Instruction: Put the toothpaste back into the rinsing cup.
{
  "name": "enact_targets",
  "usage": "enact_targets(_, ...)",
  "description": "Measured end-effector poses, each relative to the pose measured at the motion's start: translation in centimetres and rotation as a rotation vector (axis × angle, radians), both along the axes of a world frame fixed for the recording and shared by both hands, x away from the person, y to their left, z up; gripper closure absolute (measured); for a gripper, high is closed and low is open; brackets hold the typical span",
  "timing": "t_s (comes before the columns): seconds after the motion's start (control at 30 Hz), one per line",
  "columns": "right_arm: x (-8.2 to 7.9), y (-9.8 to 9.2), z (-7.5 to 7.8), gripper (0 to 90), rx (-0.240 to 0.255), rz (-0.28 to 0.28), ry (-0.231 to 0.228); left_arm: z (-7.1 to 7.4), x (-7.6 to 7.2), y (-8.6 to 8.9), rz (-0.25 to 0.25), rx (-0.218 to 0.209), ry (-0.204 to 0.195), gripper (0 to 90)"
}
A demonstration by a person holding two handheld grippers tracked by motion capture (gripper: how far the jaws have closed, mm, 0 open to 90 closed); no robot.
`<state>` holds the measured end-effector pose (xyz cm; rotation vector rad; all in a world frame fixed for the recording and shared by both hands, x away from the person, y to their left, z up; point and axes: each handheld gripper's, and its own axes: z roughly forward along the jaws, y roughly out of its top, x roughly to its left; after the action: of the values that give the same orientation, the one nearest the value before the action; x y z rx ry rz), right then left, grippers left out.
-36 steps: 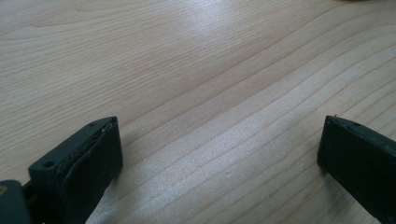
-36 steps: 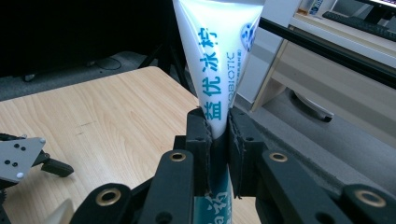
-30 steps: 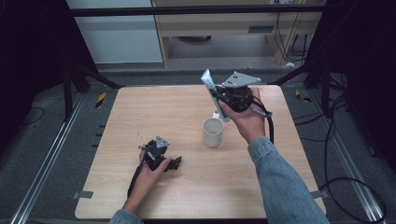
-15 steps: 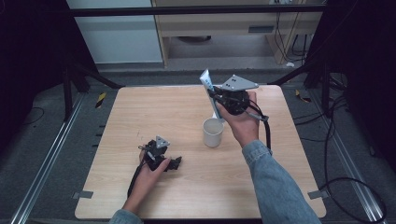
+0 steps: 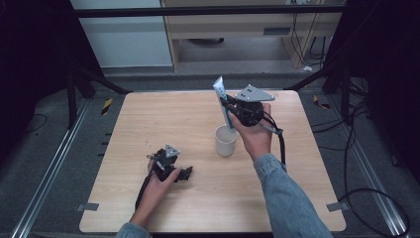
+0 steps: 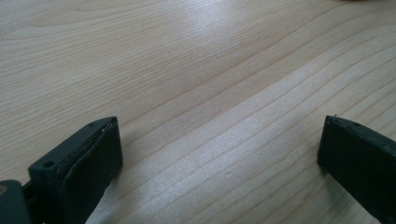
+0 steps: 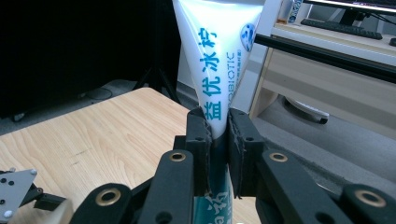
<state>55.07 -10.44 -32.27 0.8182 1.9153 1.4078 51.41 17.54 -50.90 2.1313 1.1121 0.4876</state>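
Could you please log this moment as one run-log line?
right tool: shut on tube | tube: over cup | left tool: open, on table

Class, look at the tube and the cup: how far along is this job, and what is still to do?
Done: the right gripper is shut on the toothpaste tube and has it lifted upright. In hand: the tube hangs over the white cup, its lower end at the rim. Left: probably lowering it in and letting go. The left gripper rests open on the table.
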Motion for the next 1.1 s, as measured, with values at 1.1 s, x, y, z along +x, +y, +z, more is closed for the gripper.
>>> enact_targets(1.1, 0.0, 0.0, -2.8, 79.8, 0.085, -0.059, 0.025, 0.0, 0.0, 0.0, 0.0, 0.001, 0.0, 0.0)
